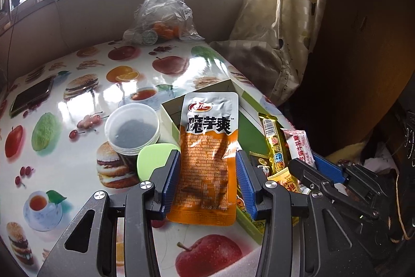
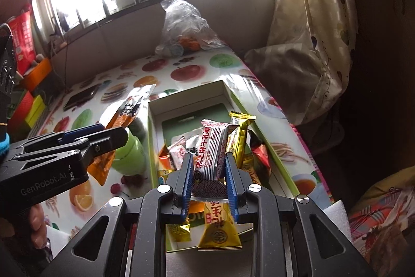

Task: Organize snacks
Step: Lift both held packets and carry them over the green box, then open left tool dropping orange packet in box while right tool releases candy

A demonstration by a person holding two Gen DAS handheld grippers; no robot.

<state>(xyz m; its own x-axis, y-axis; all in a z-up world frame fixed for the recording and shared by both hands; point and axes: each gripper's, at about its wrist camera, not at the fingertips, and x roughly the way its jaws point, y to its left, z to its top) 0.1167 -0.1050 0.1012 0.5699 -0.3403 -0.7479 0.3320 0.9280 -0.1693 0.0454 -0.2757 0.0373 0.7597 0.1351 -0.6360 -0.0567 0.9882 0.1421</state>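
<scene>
While the left claw [image 1: 207, 168] clamps the orange pouch [image 1: 207, 136], the right claw [image 2: 209, 173] apparently grips a white bar [image 2: 211, 149].

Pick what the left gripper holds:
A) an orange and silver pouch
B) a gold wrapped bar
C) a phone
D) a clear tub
A: in the left wrist view the left gripper has its blue pads pressed on both sides of the orange and silver pouch, while the clear tub and the phone rest on the table apart from it.
</scene>
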